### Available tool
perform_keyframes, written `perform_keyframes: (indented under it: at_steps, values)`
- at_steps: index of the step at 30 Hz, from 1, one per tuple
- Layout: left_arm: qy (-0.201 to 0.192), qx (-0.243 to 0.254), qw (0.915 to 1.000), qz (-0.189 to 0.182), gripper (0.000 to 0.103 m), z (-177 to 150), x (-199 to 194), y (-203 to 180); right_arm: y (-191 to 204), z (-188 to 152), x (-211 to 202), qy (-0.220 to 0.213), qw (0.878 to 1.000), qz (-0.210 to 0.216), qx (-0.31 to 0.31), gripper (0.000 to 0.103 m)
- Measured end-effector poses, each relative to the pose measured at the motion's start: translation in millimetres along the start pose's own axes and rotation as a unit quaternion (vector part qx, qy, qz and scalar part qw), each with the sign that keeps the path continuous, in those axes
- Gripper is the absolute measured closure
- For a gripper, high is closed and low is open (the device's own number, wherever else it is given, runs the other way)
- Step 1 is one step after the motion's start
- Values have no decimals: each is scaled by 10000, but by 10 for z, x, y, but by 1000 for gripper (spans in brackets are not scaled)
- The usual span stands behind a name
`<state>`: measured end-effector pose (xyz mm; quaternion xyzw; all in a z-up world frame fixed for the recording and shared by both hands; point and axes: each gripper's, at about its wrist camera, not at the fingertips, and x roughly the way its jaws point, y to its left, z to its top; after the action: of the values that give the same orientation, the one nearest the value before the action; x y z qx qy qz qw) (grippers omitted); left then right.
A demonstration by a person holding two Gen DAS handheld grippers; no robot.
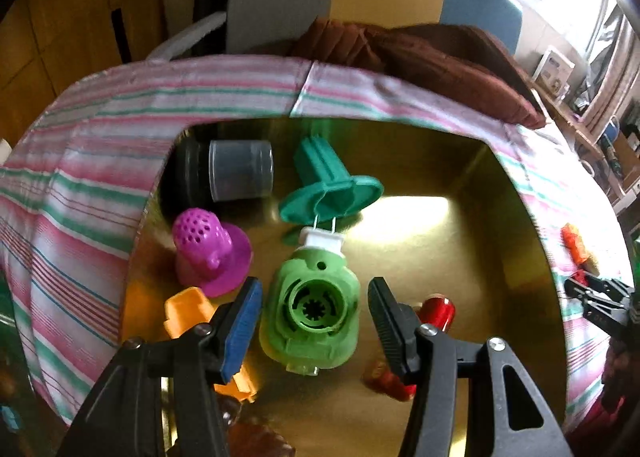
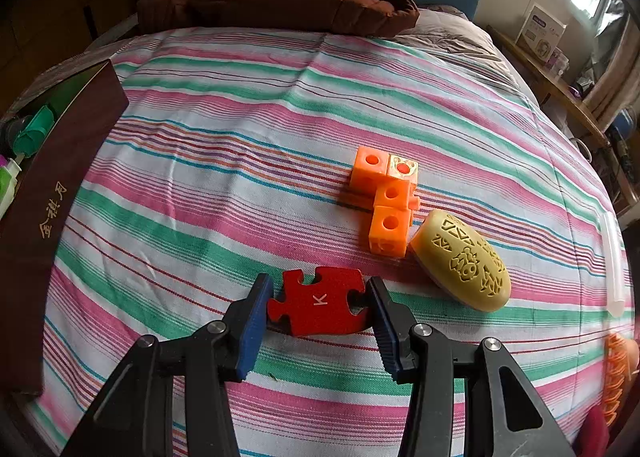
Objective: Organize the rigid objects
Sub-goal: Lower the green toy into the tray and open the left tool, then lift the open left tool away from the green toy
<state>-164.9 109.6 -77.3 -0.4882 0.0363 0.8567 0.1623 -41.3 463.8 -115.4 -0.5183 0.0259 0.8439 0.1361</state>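
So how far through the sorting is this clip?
Partway. The gold-lined box already holds several items, and the open left gripper straddles a green plastic housing there. The right gripper brackets a red K puzzle piece. Orange cubes and a yellow carved oval remain.

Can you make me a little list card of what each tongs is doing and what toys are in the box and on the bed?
left tongs: open, over the box, either side of the green gadget
right tongs: pads touching both ends of the red puzzle piece
box: gold inside; holds green gadget, teal funnel, purple strainer, grey cup, an orange piece, a red piece
bed: striped sheet with orange cubes, yellow oval, red puzzle piece
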Motion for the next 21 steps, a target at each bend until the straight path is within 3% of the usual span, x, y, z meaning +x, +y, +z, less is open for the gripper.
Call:
perform_keyframes:
  at_steps: [11,21]
  values:
    - [-952,189,9952,118,47,-241,-830,-87,17,-4,5,-29,10000,-21,-1,55]
    - [-1044,168,9943,146,47,-690,-1244,-80,-2,-27,-12,-92,9999,-30,86,55]
